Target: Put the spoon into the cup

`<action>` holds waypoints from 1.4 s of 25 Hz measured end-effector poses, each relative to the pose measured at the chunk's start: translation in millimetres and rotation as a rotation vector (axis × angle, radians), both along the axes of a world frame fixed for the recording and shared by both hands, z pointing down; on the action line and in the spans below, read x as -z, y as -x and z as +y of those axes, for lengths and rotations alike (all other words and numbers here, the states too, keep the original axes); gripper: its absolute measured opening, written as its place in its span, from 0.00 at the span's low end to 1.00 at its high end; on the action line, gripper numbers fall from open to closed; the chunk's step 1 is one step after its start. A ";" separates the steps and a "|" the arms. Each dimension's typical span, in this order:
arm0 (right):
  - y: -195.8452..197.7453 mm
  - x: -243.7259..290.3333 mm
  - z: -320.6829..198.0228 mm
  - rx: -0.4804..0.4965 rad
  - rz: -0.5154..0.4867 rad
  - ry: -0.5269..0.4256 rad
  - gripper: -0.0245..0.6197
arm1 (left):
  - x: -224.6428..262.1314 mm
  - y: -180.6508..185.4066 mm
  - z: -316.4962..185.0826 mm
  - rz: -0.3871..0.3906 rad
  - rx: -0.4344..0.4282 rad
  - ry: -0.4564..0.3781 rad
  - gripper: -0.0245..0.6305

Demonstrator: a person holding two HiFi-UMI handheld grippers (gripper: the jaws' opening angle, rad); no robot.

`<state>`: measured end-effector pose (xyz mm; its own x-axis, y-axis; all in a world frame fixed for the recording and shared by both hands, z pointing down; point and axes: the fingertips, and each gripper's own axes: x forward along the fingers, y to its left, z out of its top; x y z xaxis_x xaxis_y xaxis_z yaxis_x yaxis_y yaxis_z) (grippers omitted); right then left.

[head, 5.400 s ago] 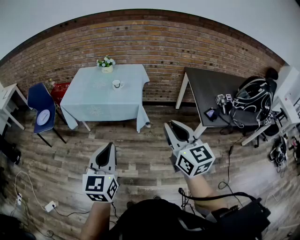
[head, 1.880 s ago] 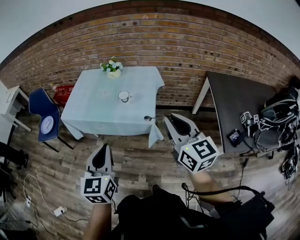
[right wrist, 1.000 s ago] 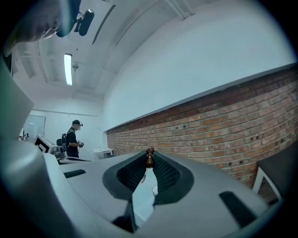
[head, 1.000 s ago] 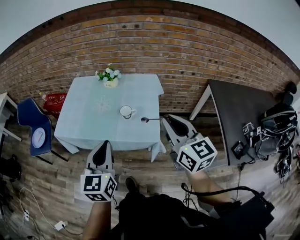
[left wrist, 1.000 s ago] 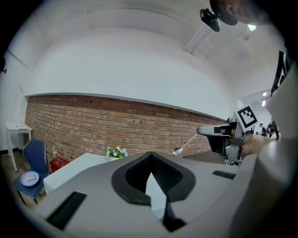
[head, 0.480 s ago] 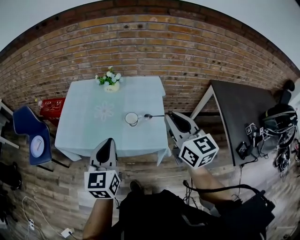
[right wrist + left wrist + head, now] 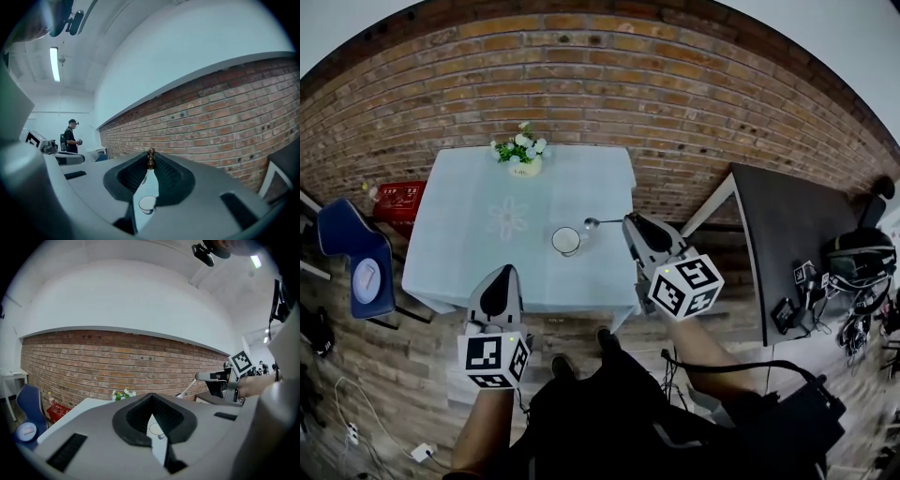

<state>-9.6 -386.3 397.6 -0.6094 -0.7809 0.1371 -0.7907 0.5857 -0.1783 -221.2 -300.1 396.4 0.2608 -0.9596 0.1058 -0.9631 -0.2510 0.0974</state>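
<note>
**Head view.** A tabletop (image 7: 459, 234) under a pale blue cloth stands against a brick wall (image 7: 609, 84). On it are a white cup (image 7: 566, 241) and, at the far edge, a pot of flowers (image 7: 521, 155). The right hand-held gripper (image 7: 630, 223) holds a spoon (image 7: 602, 222) roughly level, with the bowl just right of the cup and outside it. The left hand-held gripper (image 7: 506, 274) hangs at the near edge of the tabletop, well apart from the cup.

**Left gripper view.** The left hand-held gripper's jaws appear clenched at the tips with nothing between them. The cup (image 7: 154, 430) shows through the slit below.

**Right gripper view.** The jaw tips are grasping the brown end of the spoon's handle (image 7: 151, 158). The cup (image 7: 147, 204) stands lower on the cloth. A person (image 7: 71, 136) stands far off.
</note>
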 end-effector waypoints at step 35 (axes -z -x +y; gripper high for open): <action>88.0 -191.6 -87.3 0.415 0.176 0.273 0.12 | -43.7 6.9 1.7 0.018 0.427 0.119 0.05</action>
<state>-97.5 -473.6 589.2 -0.8094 -0.3997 0.4302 -0.5334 0.8069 -0.2538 -228.1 -298.4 440.1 -0.1532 -0.9630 0.2215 -0.9759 0.1827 0.1194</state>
